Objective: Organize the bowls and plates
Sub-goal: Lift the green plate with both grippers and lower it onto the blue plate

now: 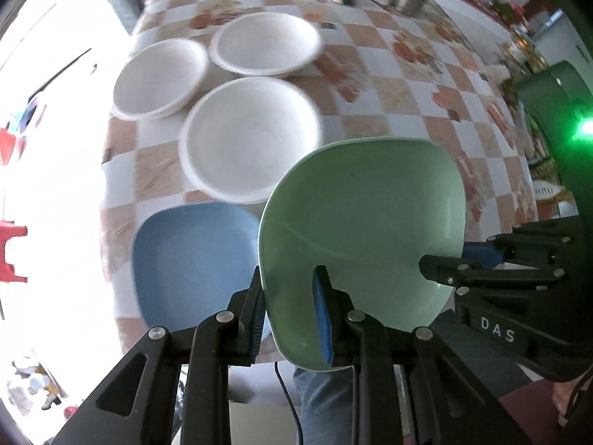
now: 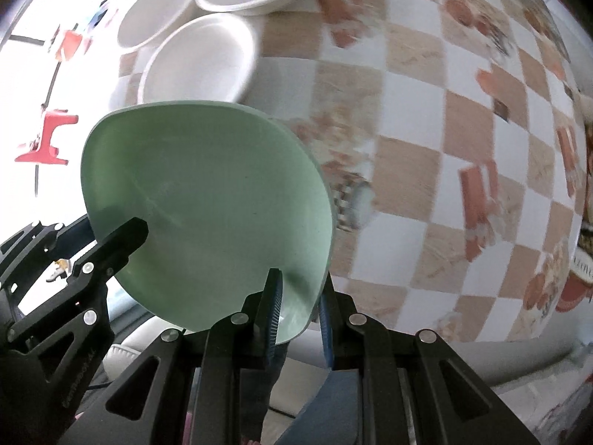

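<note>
Left wrist view: the left claw (image 1: pixel 294 319) is clamped on the rim of a pale green plate (image 1: pixel 363 222), a smooth, rounded-square dish with a shallow well, held tilted above the tabletop (image 1: pixel 407 85) at lower centre. The right claw (image 1: pixel 441 263) reaches in from the right edge and grips the same plate's opposite rim. Just left of it a matte blue plate (image 1: pixel 192 259) of the same rounded-square shape lies flat. Three round white bowls (image 1: pixel 252 137) with rolled rims cluster in the upper left, touching one another. The tabletop wears a glossy cloth of tan and white checks with orange floral prints.

Right wrist view: the right claw (image 2: pixel 298 311) pinches the green plate's edge at lower centre between ribbed blue pads (image 2: pixel 326 330).
</note>
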A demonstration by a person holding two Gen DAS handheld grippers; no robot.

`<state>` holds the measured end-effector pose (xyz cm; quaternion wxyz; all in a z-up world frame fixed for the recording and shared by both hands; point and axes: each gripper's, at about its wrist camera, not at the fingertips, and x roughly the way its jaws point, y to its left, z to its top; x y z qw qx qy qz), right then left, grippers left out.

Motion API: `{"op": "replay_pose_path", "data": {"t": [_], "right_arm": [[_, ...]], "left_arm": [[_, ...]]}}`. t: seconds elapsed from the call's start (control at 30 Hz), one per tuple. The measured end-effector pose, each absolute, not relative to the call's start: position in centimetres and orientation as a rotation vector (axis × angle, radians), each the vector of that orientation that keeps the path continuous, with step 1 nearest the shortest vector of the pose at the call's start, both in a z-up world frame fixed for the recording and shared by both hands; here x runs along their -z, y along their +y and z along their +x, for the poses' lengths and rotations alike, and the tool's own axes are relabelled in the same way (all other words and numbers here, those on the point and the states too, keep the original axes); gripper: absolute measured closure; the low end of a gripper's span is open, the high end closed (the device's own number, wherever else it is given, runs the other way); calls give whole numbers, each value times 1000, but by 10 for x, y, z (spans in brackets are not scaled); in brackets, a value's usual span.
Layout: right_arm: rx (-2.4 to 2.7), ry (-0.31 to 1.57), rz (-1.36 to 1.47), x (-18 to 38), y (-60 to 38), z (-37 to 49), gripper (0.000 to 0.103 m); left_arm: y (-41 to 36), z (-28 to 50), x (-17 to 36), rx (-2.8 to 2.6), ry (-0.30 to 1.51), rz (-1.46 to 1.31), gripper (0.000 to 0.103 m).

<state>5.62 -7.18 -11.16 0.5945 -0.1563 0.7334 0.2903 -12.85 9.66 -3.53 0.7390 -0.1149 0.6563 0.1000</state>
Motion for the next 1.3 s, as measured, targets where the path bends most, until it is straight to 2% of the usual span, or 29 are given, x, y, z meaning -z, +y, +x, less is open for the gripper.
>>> {"op": "replay_pose_path", "data": {"t": [0.73, 1.3], "right_arm": [[-870, 1657, -536, 118, 37, -10, 82], [-926, 1743, -549, 143, 94, -40, 82]], "left_arm": [[180, -195, 25, -444, 1388, -367, 78], [222, -226, 43, -528, 1426, -419, 78]]}}
